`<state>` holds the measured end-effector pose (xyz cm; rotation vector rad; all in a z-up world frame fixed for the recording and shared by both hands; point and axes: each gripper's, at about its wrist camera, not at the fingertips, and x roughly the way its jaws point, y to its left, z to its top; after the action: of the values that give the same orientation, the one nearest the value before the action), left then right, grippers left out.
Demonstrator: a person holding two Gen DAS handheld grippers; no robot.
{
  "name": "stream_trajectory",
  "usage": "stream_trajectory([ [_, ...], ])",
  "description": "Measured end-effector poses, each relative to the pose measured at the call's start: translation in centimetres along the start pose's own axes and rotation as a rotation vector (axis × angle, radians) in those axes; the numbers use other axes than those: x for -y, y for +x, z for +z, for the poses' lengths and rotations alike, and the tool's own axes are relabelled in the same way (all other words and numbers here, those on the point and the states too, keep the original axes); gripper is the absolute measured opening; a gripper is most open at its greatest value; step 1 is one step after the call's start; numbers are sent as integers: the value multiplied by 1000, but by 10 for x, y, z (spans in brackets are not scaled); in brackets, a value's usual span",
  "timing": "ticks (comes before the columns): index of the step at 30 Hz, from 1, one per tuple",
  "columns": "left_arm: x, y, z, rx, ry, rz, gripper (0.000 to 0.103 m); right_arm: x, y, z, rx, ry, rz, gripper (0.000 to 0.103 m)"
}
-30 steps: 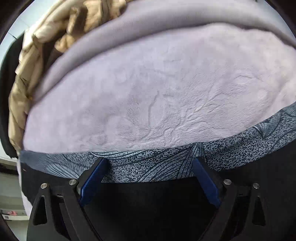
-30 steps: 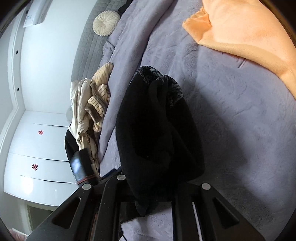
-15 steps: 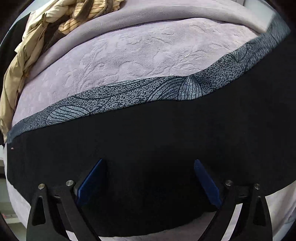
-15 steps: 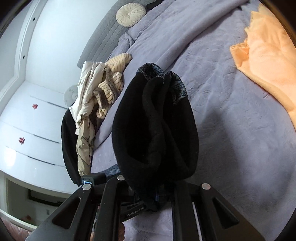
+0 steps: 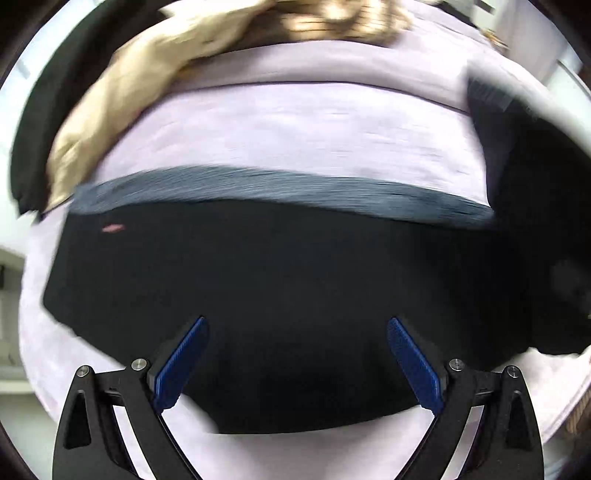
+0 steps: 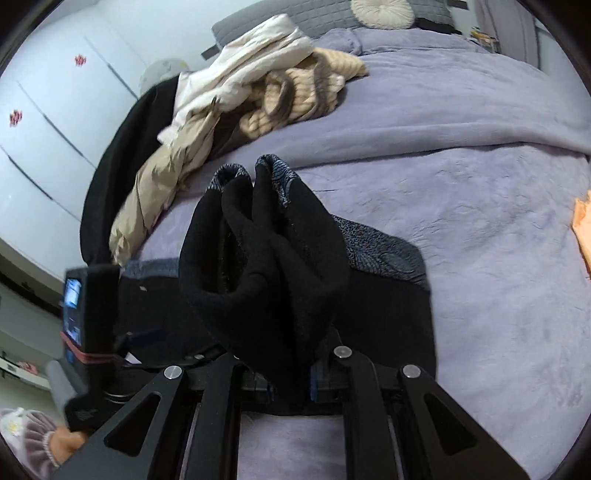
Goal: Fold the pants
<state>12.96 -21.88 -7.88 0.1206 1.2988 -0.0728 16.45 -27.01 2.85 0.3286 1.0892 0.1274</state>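
Observation:
Black pants (image 5: 295, 280) with a grey-blue patterned band (image 5: 280, 188) lie spread on the lilac bedspread (image 5: 295, 125). My left gripper (image 5: 295, 328) hovers over them, open, its blue pads (image 5: 181, 362) wide apart with nothing between. In the right wrist view my right gripper (image 6: 288, 373) is shut on a bunched fold of the pants (image 6: 266, 258), which rises in front of the lens and hides the fingertips. The rest of the pants (image 6: 391, 302) lies flat beneath. The left gripper's camera housing (image 6: 88, 325) shows at the left.
A heap of beige and cream clothes (image 6: 251, 92) and a black garment (image 6: 122, 155) sit at the bed's far left. An orange cloth (image 6: 581, 229) lies at the right edge. A round cushion (image 6: 384, 13) rests by the grey headboard. White wardrobe doors (image 6: 48, 122) stand beyond the bed.
Both grippers travelled across the bed and rose. The left view now shows more of the flat pants, blurred. The right view rolled, still holding the bunch, and the orange cloth slid to the edge.

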Motion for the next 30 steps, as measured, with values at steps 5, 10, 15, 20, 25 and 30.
stream_trajectory([
  [5, -69, 7, -12, -25, -110, 66, 98, -69, 84, -33, -126, -177, -213, 28],
  [10, -104, 7, -18, -26, -141, 85, 98, -117, 82, -56, -104, -361, -329, 58],
  [15, -106, 0, 5, -1, -117, -1, 98, -109, 31, -63, -87, -292, -84, 59],
  [20, -64, -3, 26, -36, -31, -184, 98, -2, 12, -63, -124, 230, 73, 59],
  [25, -4, 23, 32, -132, 95, -209, 95, 80, 28, -81, -111, 625, 256, 59],
  [30, 6, 52, 30, -198, 70, -267, 57, 109, 54, -99, -125, 857, 369, 16],
])
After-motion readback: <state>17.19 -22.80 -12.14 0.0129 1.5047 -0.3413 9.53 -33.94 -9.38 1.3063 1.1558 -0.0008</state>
